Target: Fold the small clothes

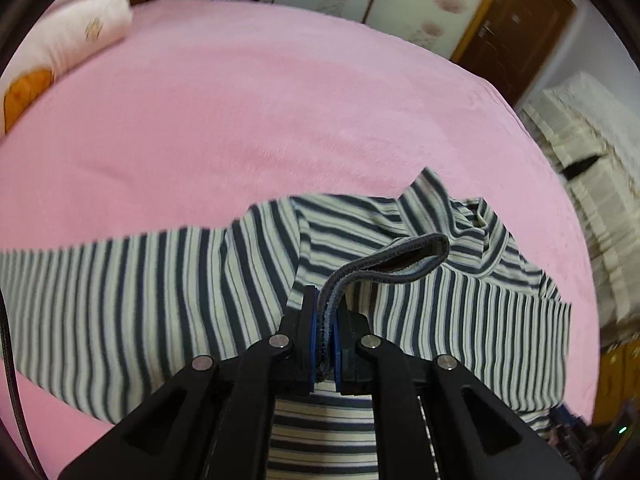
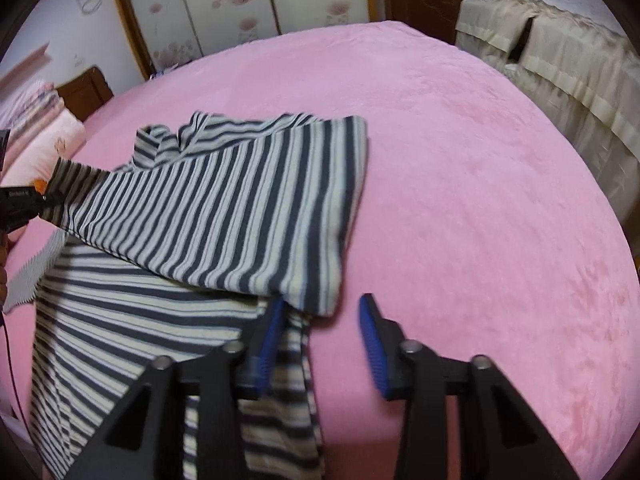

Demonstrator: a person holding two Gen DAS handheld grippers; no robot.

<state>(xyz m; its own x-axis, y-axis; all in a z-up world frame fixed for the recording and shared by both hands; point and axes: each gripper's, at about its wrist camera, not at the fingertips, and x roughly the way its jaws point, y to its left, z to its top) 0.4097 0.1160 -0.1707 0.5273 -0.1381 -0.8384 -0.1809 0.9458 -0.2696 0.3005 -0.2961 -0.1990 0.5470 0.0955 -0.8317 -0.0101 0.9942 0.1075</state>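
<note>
A small shirt with dark and cream stripes (image 1: 140, 292) lies on the pink bed cover (image 1: 260, 112). My left gripper (image 1: 326, 316) is shut on the shirt's dark grey cuff band (image 1: 400, 258), which loops out ahead of the pads. In the right wrist view the left gripper (image 2: 24, 200) shows at the far left edge, with the sleeve stretched from it across the striped shirt (image 2: 224, 208). My right gripper (image 2: 323, 304) is open low over the shirt's right edge. A folded corner of the cloth lies between its blue pads (image 2: 372, 336), which do not press on it.
Pillows (image 1: 80, 36) lie at the head of the bed on the left. Beyond the bed cover (image 2: 480, 184) stand flowered wardrobe doors (image 2: 224, 4) and a brown door (image 1: 516, 32). Beige-covered furniture (image 2: 568, 64) stands by the bed's right side.
</note>
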